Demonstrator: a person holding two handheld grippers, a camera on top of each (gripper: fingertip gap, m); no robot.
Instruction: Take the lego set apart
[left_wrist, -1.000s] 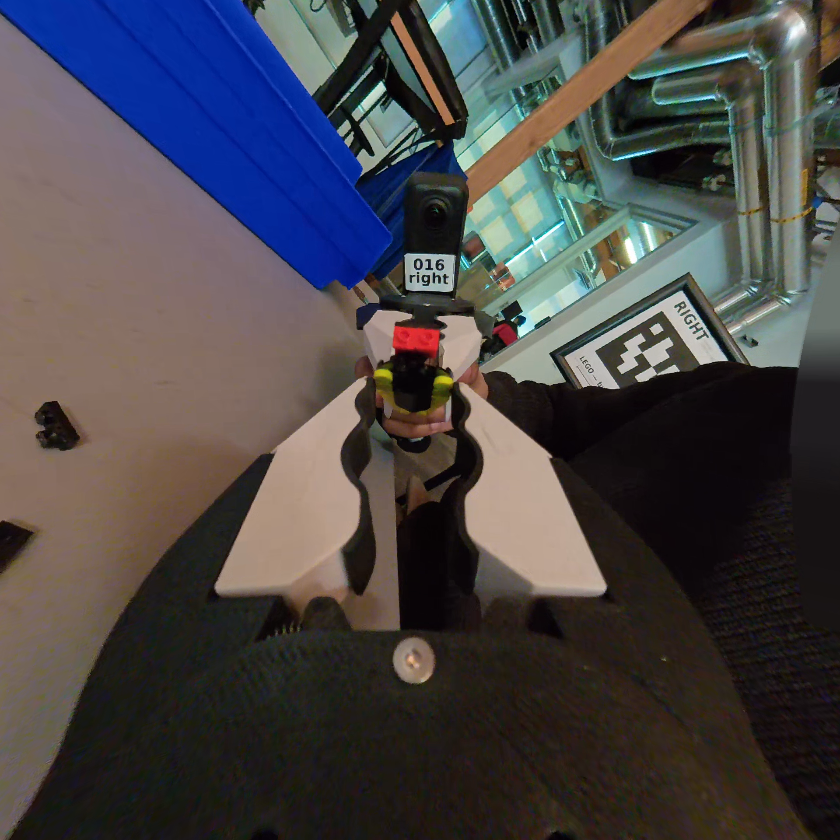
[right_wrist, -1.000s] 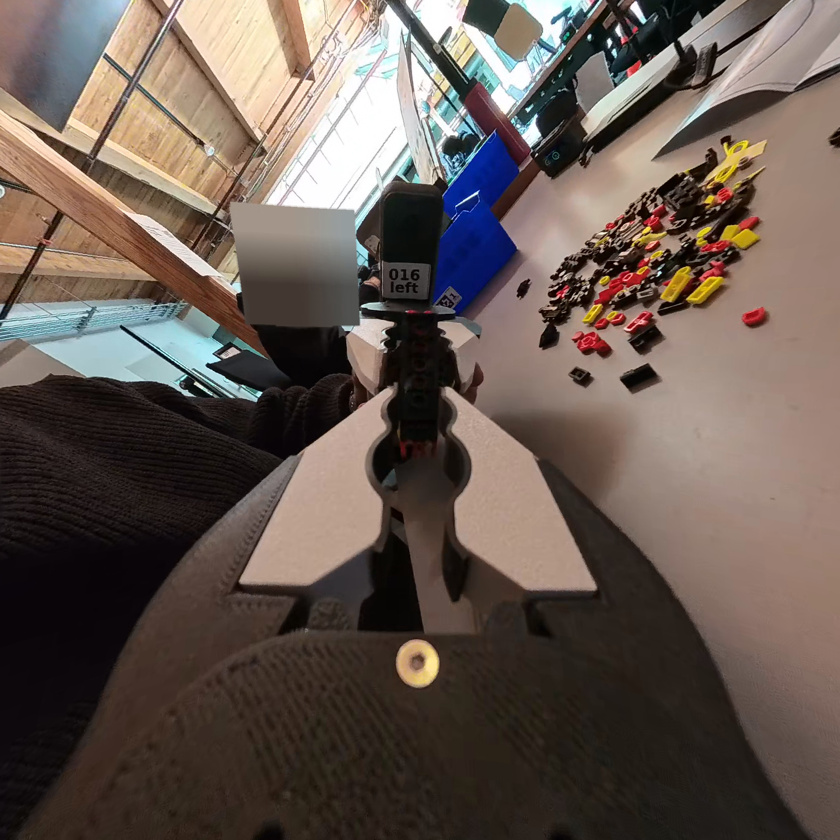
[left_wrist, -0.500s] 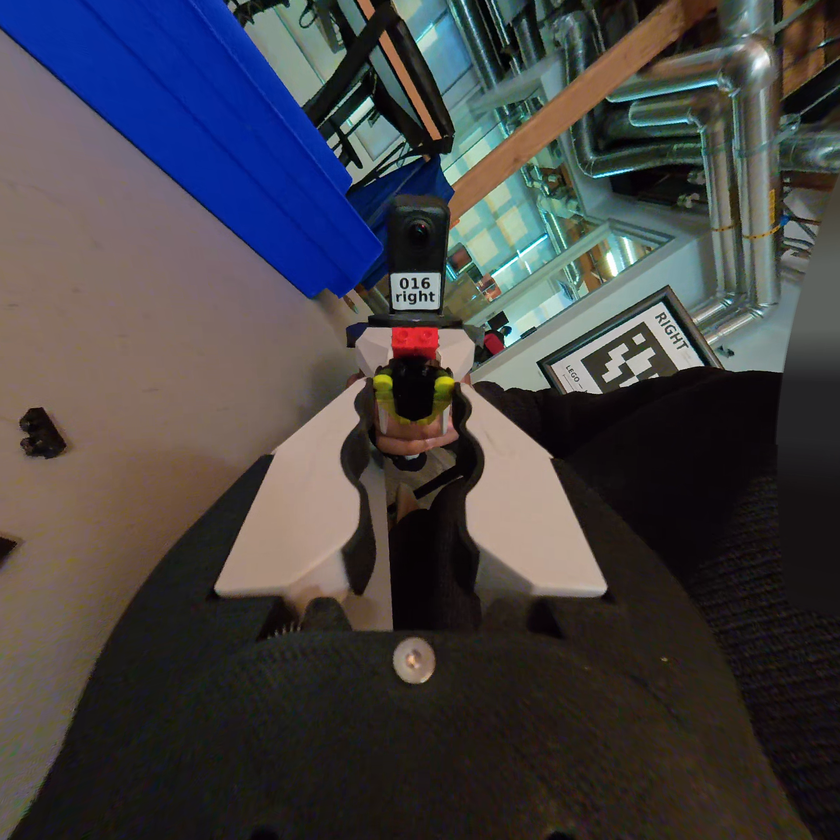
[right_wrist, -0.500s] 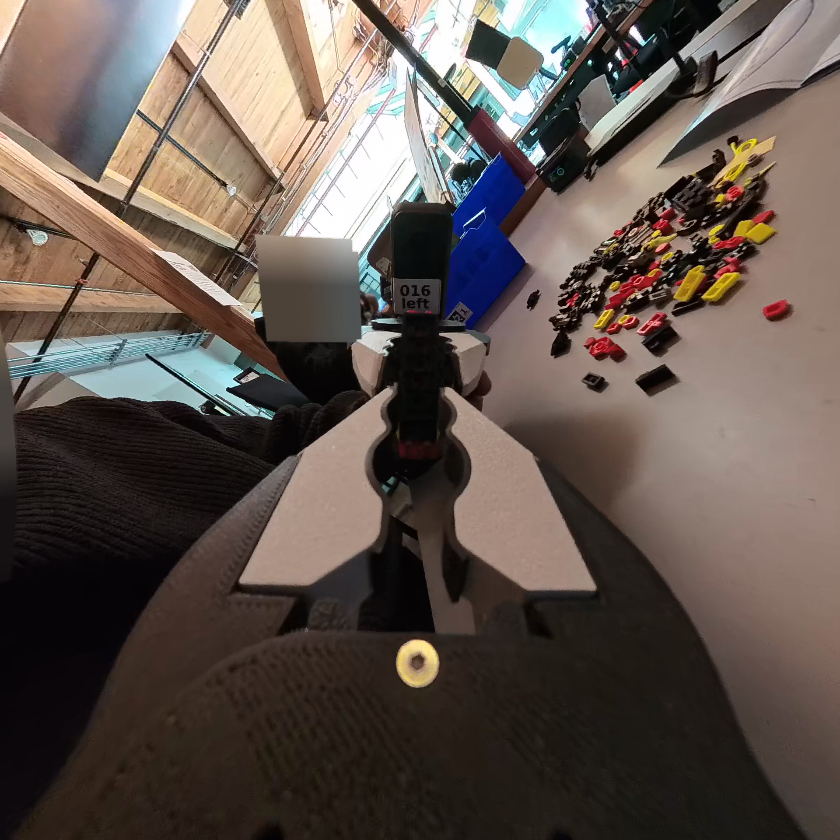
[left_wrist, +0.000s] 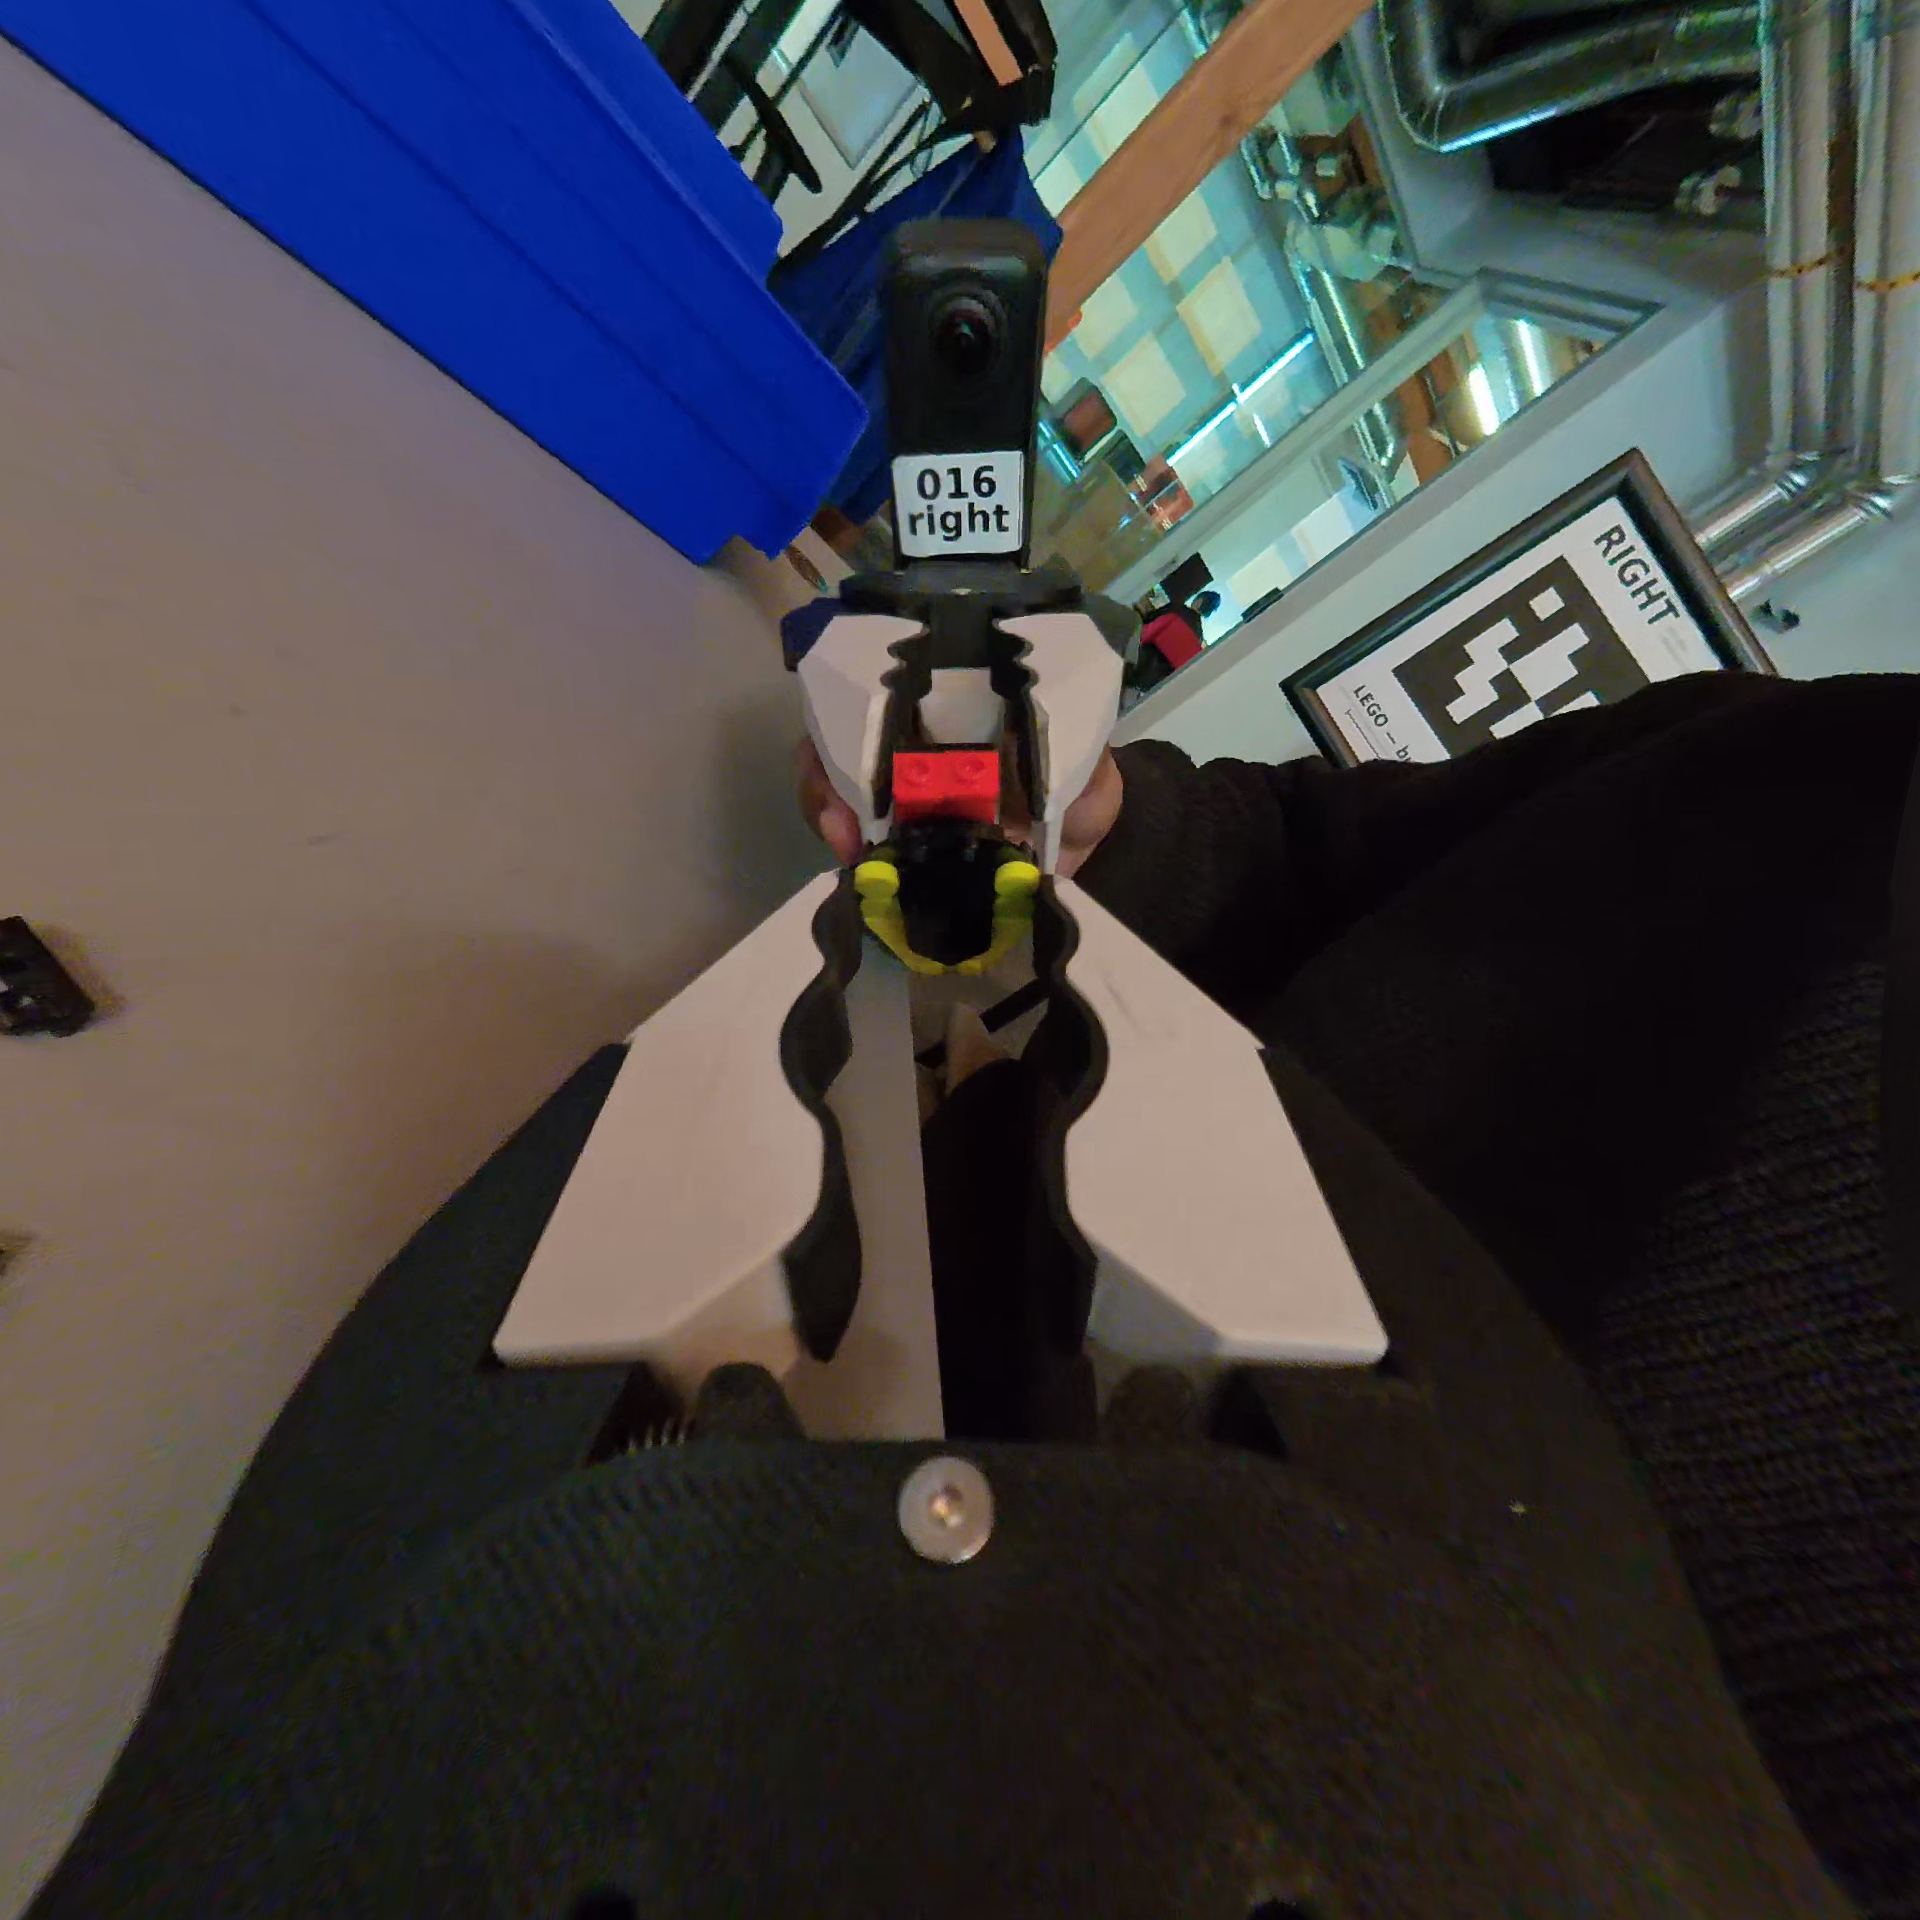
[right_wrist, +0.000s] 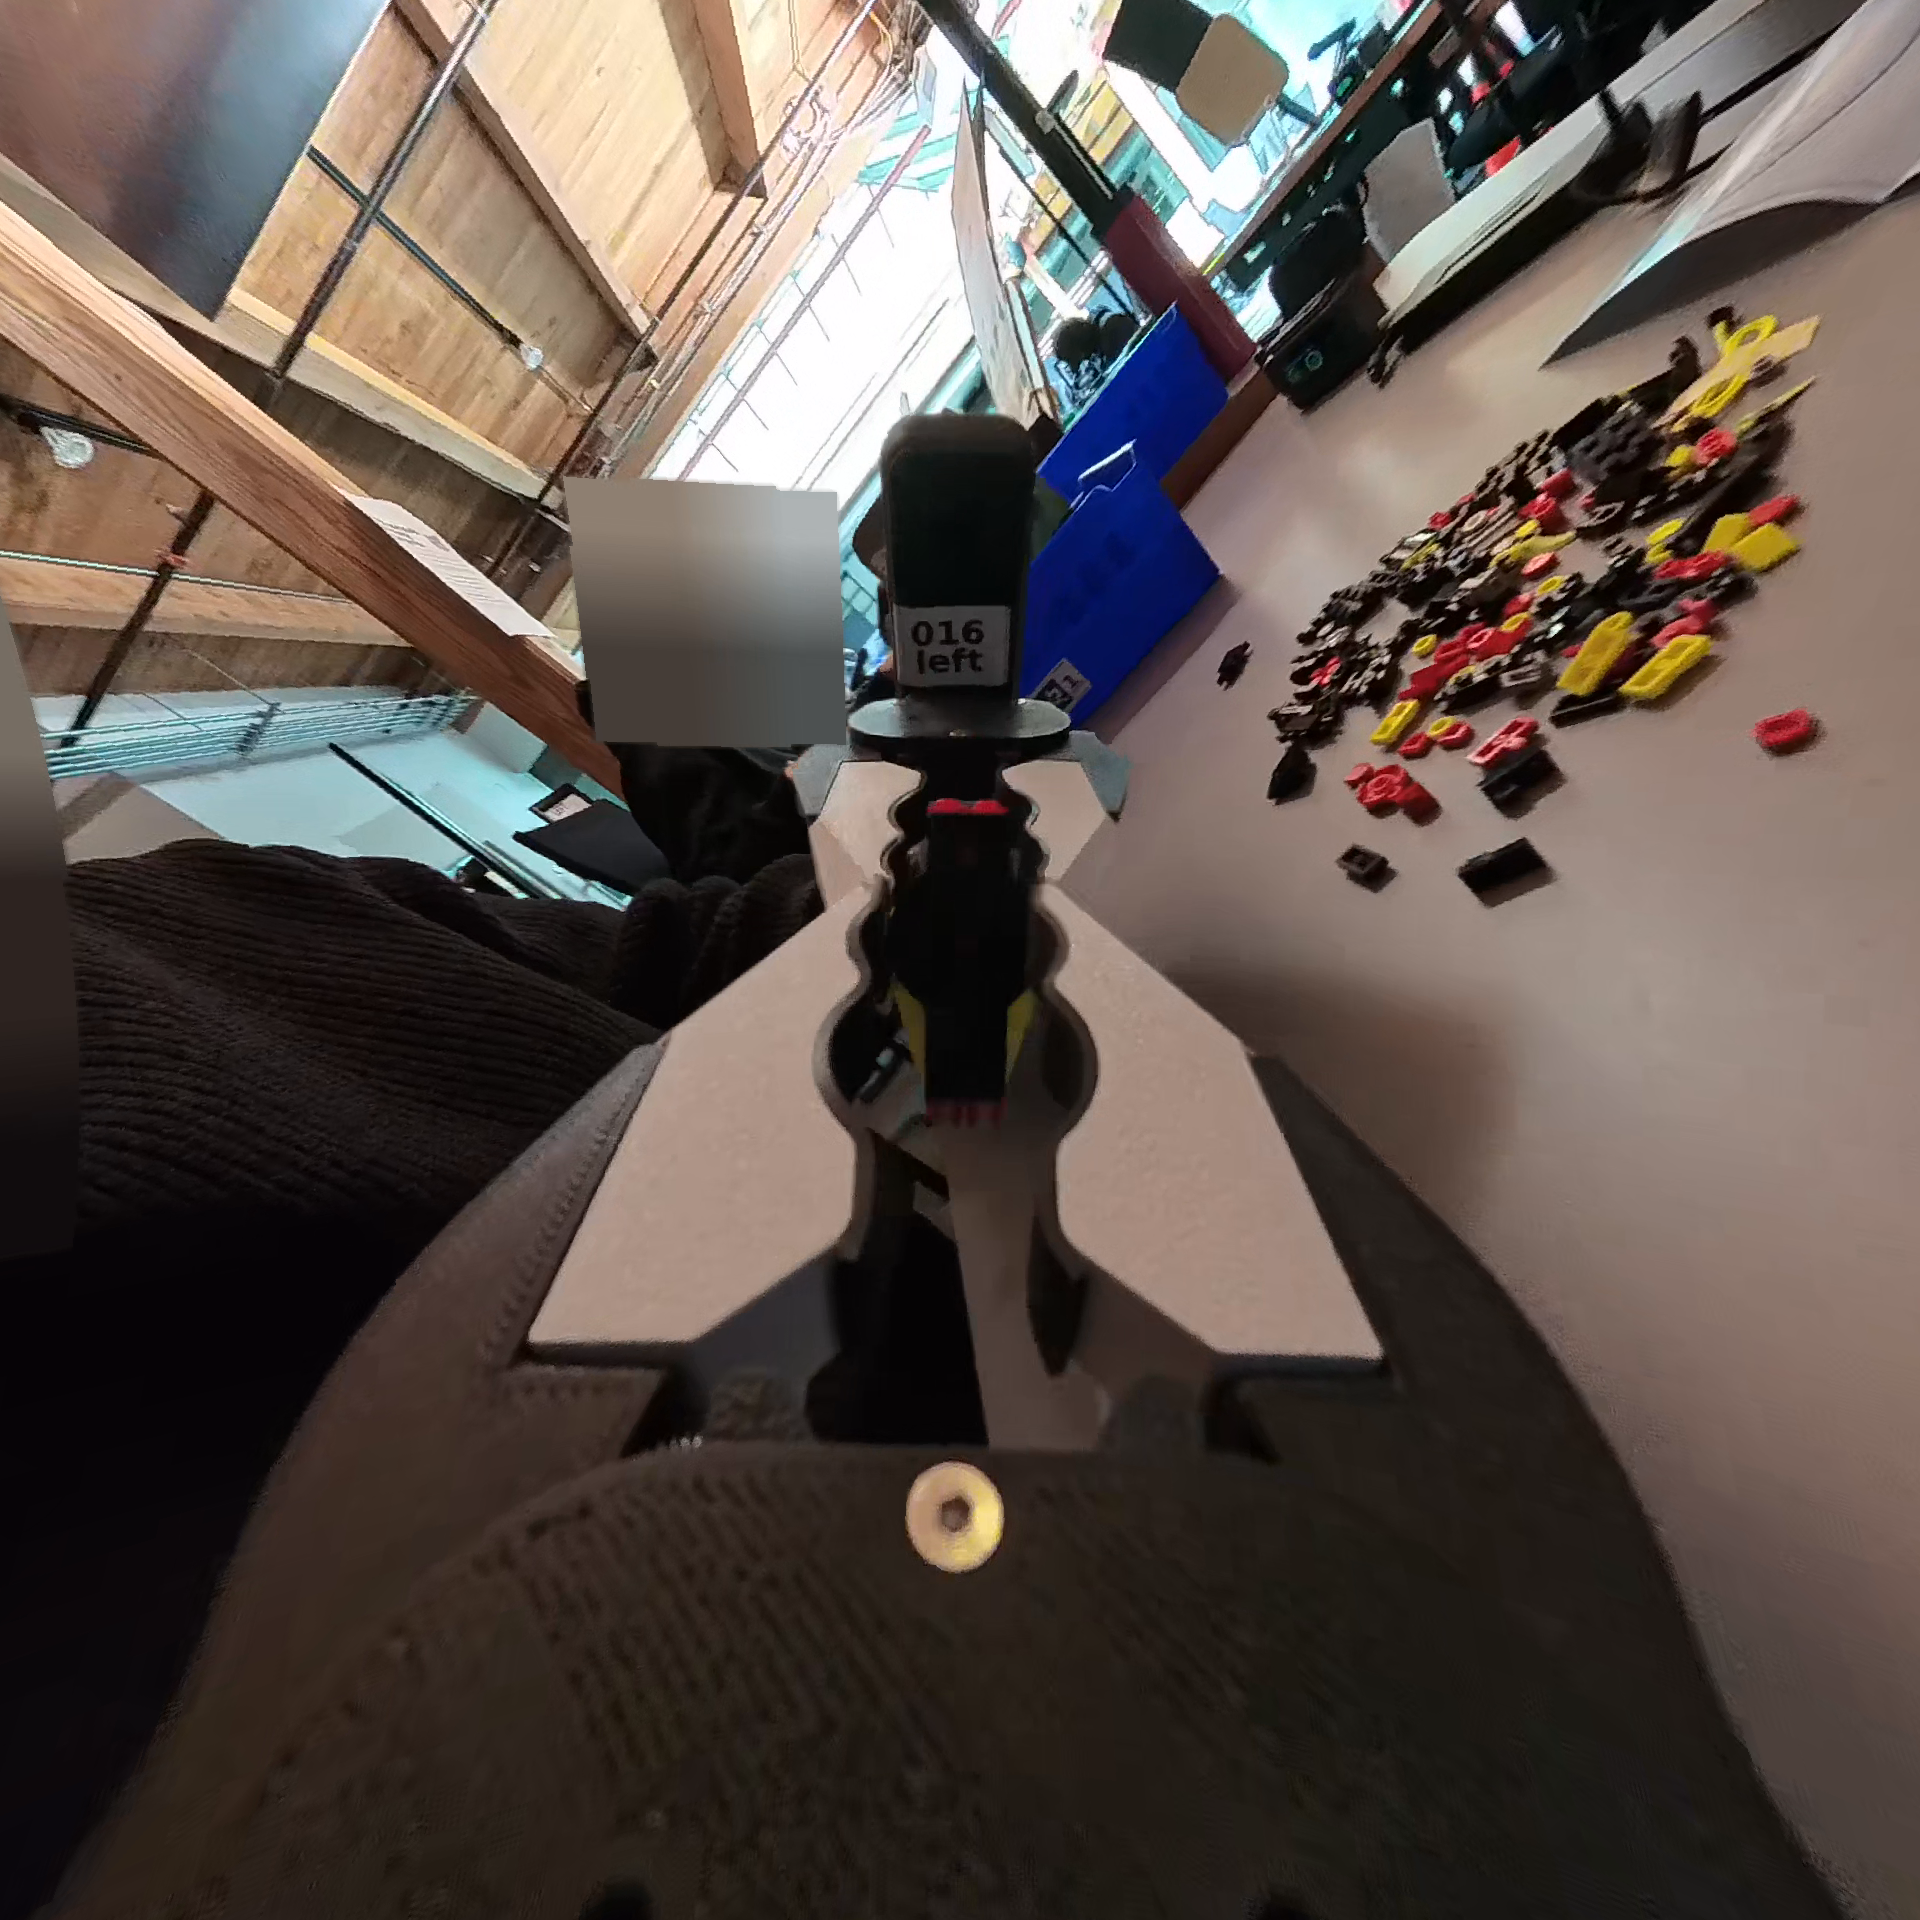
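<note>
A small lego set (left_wrist: 940, 914) of black pieces with yellow side parts and a red brick (left_wrist: 945, 784) at one end hangs in the air between both grippers. My left gripper (left_wrist: 945, 904) is shut on its black and yellow end. My right gripper (right_wrist: 961, 904) faces it tip to tip and is shut on the same set (right_wrist: 961, 997), which reaches deep between its fingers, with a red end toward the camera. In the left wrist view the red brick sits between the right gripper's fingers (left_wrist: 1039, 769).
Below lies a pale table (left_wrist: 312, 727). A pile of loose black, red and yellow pieces (right_wrist: 1538, 613) lies to the right, with single black pieces (right_wrist: 1501, 868) nearer. Blue bins (left_wrist: 468, 239) stand at the table's far side. A loose black piece (left_wrist: 36, 977) lies left. A person's dark sleeve (left_wrist: 1455, 935) is close. The grippers are tip to tip, or close to it. From either gripper's tips it is about 12 centimeters to the loose black piece (left_wrist: 36, 977).
The two grippers have come closer together. The set now sits deeper between the right gripper's fingers, and its yellow sides show in the right wrist view.
</note>
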